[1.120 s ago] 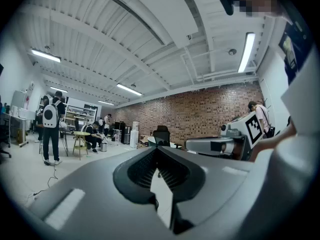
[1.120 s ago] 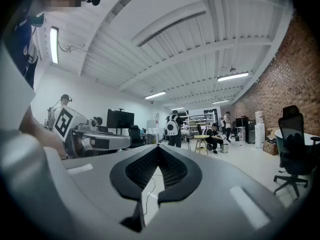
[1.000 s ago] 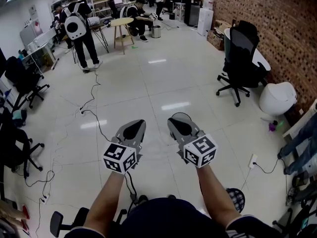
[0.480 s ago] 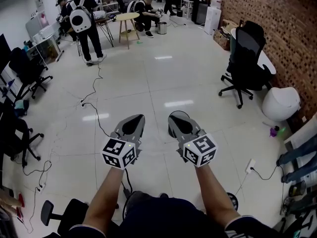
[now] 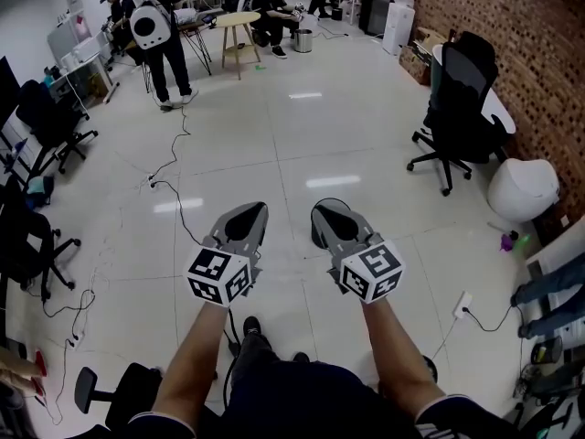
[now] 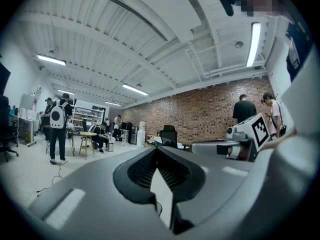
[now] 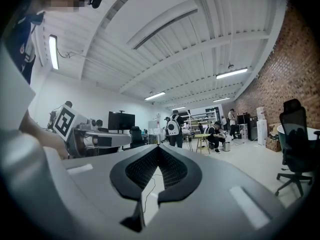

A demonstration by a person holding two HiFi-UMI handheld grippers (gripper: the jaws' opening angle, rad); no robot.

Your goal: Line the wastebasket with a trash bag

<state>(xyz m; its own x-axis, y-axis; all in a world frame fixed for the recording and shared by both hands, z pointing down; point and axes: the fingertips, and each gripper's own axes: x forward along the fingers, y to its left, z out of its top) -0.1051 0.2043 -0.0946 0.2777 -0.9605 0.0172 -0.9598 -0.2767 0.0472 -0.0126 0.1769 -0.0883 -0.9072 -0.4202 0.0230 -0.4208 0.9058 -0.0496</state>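
Both grippers are held level, side by side above a glossy tiled floor. My left gripper is shut with nothing between its jaws; its closed tips fill the left gripper view. My right gripper is also shut and empty. A small metal wastebasket stands far off beside a round table; it also shows small in the left gripper view and in the right gripper view. No trash bag is in sight.
A black office chair and a white rounded seat stand along the brick wall at right. Cables trail over the floor ahead on the left. More chairs line the left side. A person with a white backpack stands by the table.
The whole view has advanced across the floor: the chair, cables and table have slid down and nearer. Both grippers stay shut and side by side.
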